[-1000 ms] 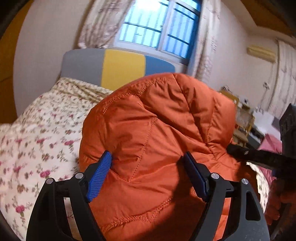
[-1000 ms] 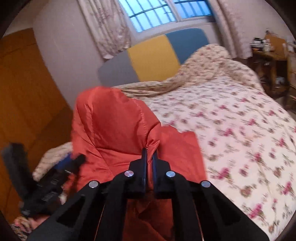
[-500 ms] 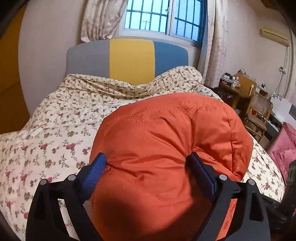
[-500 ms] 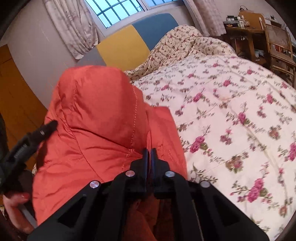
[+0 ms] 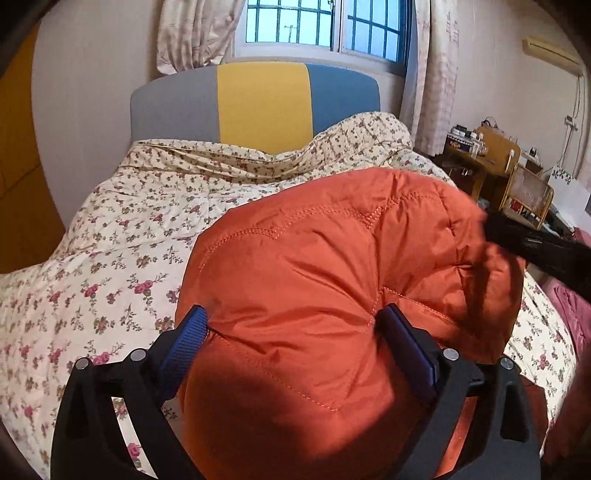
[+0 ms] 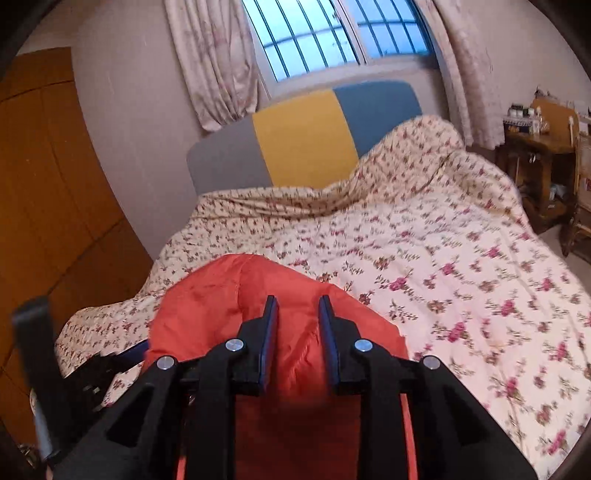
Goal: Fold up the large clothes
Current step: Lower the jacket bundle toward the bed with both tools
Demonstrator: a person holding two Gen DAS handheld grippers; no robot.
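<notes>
Two grippers are seen over a bed, and one orange jacket [image 5: 332, 258] is handled between them.

In the left wrist view, the floral quilt [image 5: 110, 240] is spread from 9 o'clock up to 12 o'clock, where a grey, yellow and blue headboard [image 5: 262, 107] is set under a barred window [image 5: 325, 22]. The left gripper [image 5: 291, 314] is found at 6 o'clock. Its jaws are spread very wide and have just been opening. The puffed bulk of the jacket is bulged up between them, and the fabric is dented by the blue pads [image 5: 184, 347] on both sides, so the bundle is gripped across its width. At 3 o'clock the jacket's far edge is met by a black, blurred part of the other tool; whether it is touched there cannot be told. A wooden desk [image 5: 491, 155] is seen at 2 o'clock.

In the right wrist view, a wooden wardrobe [image 6: 44, 184] is seen at 9 o'clock. The right gripper [image 6: 297, 301] is placed at 6 o'clock, directly over the jacket, which is laid on the near left part of the quilt. Its jaws are parted only a little and have just been opening. A raised fold of orange fabric is seen in the gap, but it is not pressed by either pad. The rest of the quilt is left bare from 12 to 4 o'clock.
</notes>
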